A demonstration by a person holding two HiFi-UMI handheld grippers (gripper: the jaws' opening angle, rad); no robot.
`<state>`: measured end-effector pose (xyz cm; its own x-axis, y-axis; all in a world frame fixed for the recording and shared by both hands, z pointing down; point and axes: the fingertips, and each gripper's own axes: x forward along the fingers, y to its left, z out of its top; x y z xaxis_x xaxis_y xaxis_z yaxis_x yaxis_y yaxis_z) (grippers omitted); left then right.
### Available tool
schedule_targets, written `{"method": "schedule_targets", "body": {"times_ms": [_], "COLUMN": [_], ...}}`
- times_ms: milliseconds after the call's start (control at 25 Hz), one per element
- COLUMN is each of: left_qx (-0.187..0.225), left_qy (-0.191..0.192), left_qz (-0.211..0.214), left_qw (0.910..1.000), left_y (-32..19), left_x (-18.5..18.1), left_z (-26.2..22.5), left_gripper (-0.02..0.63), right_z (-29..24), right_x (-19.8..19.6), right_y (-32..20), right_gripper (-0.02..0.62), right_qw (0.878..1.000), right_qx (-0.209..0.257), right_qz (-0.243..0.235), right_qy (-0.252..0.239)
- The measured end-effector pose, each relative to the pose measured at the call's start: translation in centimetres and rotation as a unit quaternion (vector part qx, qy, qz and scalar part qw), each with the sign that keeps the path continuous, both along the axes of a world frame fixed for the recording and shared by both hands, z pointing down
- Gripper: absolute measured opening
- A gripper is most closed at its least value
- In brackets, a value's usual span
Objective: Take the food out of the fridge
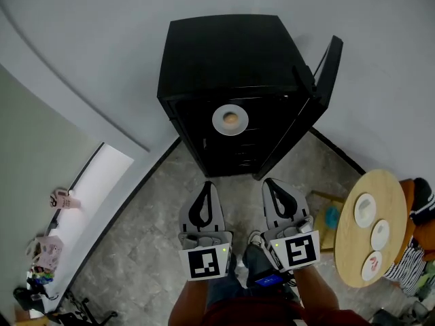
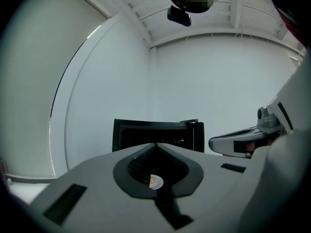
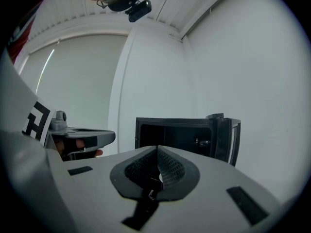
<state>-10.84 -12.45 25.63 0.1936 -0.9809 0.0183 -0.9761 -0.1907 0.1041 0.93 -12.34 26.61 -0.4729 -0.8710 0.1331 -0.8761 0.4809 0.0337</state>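
Left gripper (image 1: 206,186): grey two-jaw, tips together, nothing held.
Right gripper (image 1: 270,182): same pattern, jaws closed, empty.
Both level, side by side, pointing at the black box-shaped fridge (image 1: 224,53) with its door (image 1: 326,70) swung open on the right.
Food: small round orange-brown piece (image 1: 230,119) on a round white plate (image 1: 219,121) inside, straight ahead, well apart; lies slightly nearer the left gripper's line. Round, no long axis.
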Motion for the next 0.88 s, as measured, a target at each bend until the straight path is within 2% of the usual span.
{"method": "schedule_targets", "body": {"times_ms": [200, 320, 520, 680, 880], "left_qx": [-0.002, -0.008, -0.014, -0.019, -0.018], "left_qy": [0.004, -0.017, 0.010, 0.010, 0.012], "left_qz": [-0.002, 0.007, -0.009, -0.016, -0.025], "left_qw": [1.0000, 0.9998, 0.9998, 0.9996, 0.9994], "left_y": [-0.5, -0.5, -0.8, -1.0, -1.7], "left_x": [-0.3, -0.2, -0.4, -0.7, -0.5], "left_z": [1.6, 3.2, 4.6, 6.0, 8.1], "left_gripper": [0.014, 0.014, 0.014, 0.014, 0.014], "right_z": [2.1, 3.5, 4.2, 6.3, 8.1], "right_x": [-0.2, -1.0, -2.0, -2.1, -2.2], "right_y": [0.1, 0.3, -0.1, -0.2, -1.0], "right_gripper": [0.020, 0.020, 0.020, 0.020, 0.020], "right_qw": [1.000, 1.000, 1.000, 0.999, 0.999], "right_qx": [-0.010, -0.014, -0.008, -0.026, -0.009], "right_qz": [-0.006, -0.021, -0.013, -0.020, -0.034], "right_qy": [0.001, 0.011, -0.017, 0.006, 0.013]}}
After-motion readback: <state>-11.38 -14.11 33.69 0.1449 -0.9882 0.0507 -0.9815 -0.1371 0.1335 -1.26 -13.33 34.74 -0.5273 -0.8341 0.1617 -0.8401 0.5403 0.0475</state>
